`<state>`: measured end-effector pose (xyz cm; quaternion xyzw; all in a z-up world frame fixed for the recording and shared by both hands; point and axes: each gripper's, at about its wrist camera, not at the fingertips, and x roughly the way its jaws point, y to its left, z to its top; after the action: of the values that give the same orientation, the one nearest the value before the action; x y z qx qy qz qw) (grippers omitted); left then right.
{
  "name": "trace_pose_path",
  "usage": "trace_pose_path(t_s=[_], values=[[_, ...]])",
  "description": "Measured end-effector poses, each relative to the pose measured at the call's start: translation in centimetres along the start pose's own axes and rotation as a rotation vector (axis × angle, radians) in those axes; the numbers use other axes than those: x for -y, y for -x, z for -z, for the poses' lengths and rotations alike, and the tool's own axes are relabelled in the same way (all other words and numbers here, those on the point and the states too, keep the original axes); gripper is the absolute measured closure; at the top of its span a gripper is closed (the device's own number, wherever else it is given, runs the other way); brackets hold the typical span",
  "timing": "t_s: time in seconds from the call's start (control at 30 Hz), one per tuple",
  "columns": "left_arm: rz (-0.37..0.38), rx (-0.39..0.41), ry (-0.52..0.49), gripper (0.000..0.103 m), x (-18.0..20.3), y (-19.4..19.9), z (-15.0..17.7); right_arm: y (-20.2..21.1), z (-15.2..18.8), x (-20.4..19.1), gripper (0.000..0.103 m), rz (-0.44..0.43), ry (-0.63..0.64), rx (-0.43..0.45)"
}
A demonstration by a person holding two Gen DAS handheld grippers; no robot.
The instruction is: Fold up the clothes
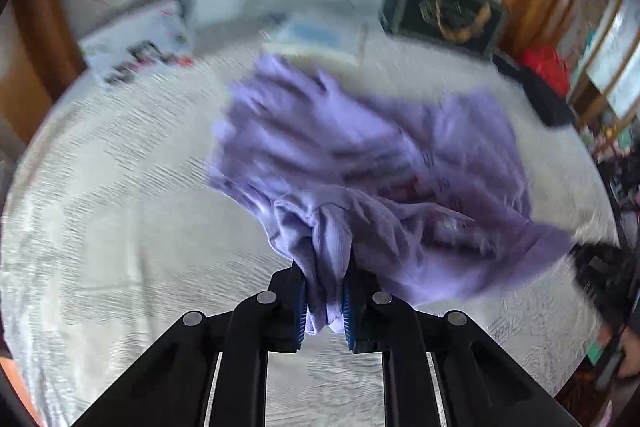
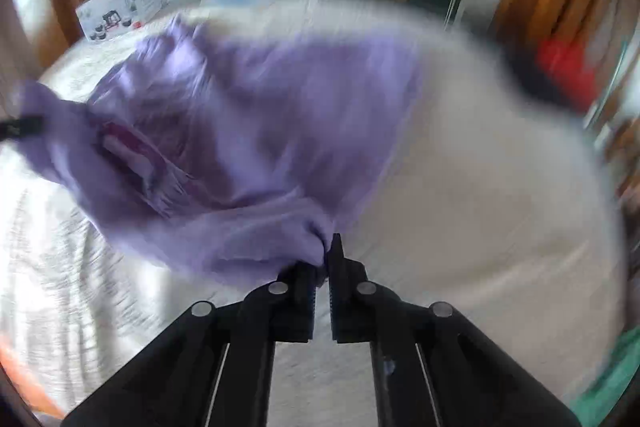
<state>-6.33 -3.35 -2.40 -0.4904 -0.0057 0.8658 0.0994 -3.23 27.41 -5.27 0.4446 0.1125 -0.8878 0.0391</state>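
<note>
A lilac shirt (image 1: pixel 360 155) with a red print is held up over a white bedspread (image 1: pixel 120 207), hanging crumpled. My left gripper (image 1: pixel 325 267) is shut on a bunched edge of the shirt, with cloth filling the gap between its blue pads. My right gripper (image 2: pixel 326 259) is shut on another bunched edge of the same shirt (image 2: pixel 256 131). The right gripper also shows in the left wrist view (image 1: pixel 600 275) at the shirt's right corner. The left gripper shows in the right wrist view (image 2: pixel 20 127) at the shirt's left corner. Both views are blurred by motion.
A white product box (image 2: pixel 120 3) stands at the bed's far left. A dark framed box (image 1: pixel 440 7) leans at the far right by the wall. A flat pale item (image 1: pixel 316 39) lies at the far edge. A red bag (image 1: pixel 548 67) and shelves are at right.
</note>
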Motion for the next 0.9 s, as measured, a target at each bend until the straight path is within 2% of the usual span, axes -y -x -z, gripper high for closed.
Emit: trace_pose_path(t_s=[0.03,0.1,0.13,0.17,0.23,0.3,0.33,0.37,0.47,0.53,0.57,0.63,0.67,0.7,0.77,0.9], values=[[0.011,0.018,0.005,0.089,-0.6,1.1,-0.4,2.2,-1.5,0.5,0.098,0.047,0.045,0.066],[0.021,0.045,-0.002,0.089,-1.2,3.6,-0.6,6.2,-3.5,0.6,0.098,0.079,0.138,0.162],[0.012,0.053,-0.017,0.089,-1.3,4.7,-0.3,8.5,-4.0,0.1,0.098,0.086,0.211,0.194],[-0.002,0.059,-0.035,0.089,-1.3,5.7,0.0,9.9,-4.0,-0.3,0.093,0.052,0.252,0.178],[-0.036,0.048,-0.06,0.088,-1.9,6.9,1.2,11.3,-3.3,-0.5,0.083,-0.073,0.264,0.095],[-0.084,0.005,-0.068,0.088,-3.1,6.8,3.0,11.0,-1.2,1.0,0.067,-0.216,0.154,-0.01],[-0.107,-0.016,-0.072,0.088,-3.7,6.7,3.9,10.4,0.3,2.0,0.052,-0.26,0.095,-0.06],[-0.109,-0.049,-0.07,0.088,-4.1,6.1,5.0,9.8,1.6,2.8,0.044,-0.274,0.049,-0.093],[-0.099,-0.158,-0.058,0.088,-5.2,3.7,8.1,6.7,6.0,5.7,0.044,-0.241,-0.124,-0.224],[-0.095,-0.214,-0.048,0.081,-5.8,2.6,9.9,4.5,8.8,7.3,0.044,-0.198,-0.22,-0.3],[-0.096,-0.231,-0.04,0.072,-5.9,2.4,10.6,3.8,9.6,7.6,0.044,-0.185,-0.251,-0.322],[-0.091,-0.246,-0.021,0.042,-6.3,2.3,11.5,2.4,11.4,8.4,0.044,-0.162,-0.322,-0.363],[-0.083,-0.24,-0.008,0.017,-6.6,2.5,11.6,1.9,12.0,8.6,0.044,-0.154,-0.347,-0.373],[-0.073,-0.226,0.008,0.011,-7.0,3.1,11.5,1.4,12.5,8.9,0.044,-0.145,-0.364,-0.381],[-0.062,-0.198,0.033,0.011,-7.8,4.3,11.1,0.9,13.2,8.9,0.044,-0.136,-0.379,-0.392],[-0.08,-0.163,0.053,0.011,-9.1,6.3,9.8,0.0,13.0,7.6,0.044,-0.173,-0.386,-0.396]])
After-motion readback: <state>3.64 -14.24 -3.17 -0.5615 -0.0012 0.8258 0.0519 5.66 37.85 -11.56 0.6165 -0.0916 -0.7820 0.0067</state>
